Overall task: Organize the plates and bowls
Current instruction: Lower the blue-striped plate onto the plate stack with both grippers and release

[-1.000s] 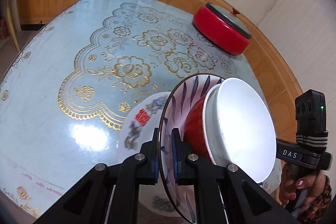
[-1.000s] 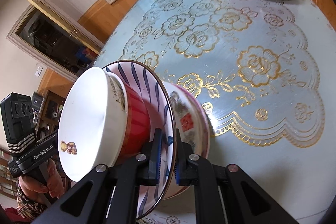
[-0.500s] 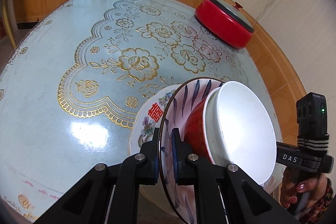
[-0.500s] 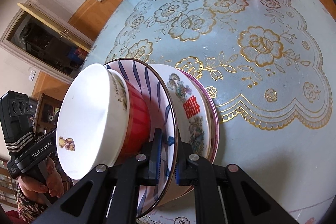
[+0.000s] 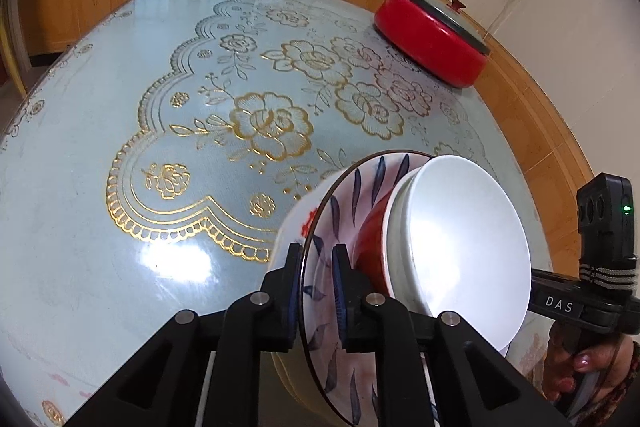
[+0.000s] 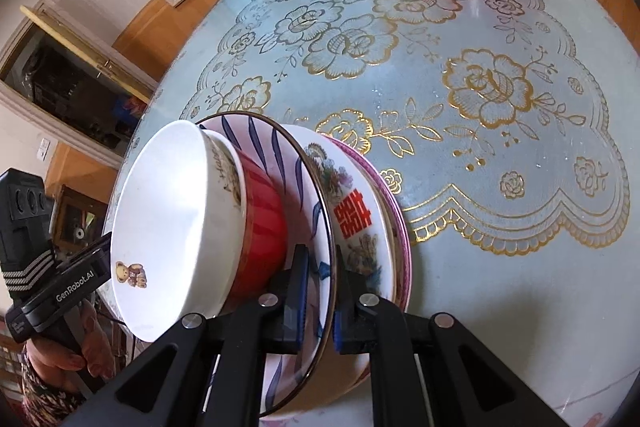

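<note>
- The blue-striped plate is pinched at its rim from two sides, by the left gripper and the right gripper.
- The left jaws are opening a little, with the rim between them; the right jaws are pressed tight on the rim.
- A red bowl is carried on the plate, and a white bowl is nested in it.
- The plate is held low over a stack on the table: a plate with red writing on a pink-rimmed plate. Whether they touch yet cannot be told.
- The dishes are judged hard, smooth, slippery and easy to break. With two bowls on top, the load is likely heavy.
- The rim is thin, so opposite edges are the best places to be held, and the plate is best kept flat.
- A small bear picture and the pink rim are shown only in the right view.
- The lid and knob of the red pot are shown only in the left view.
</note>
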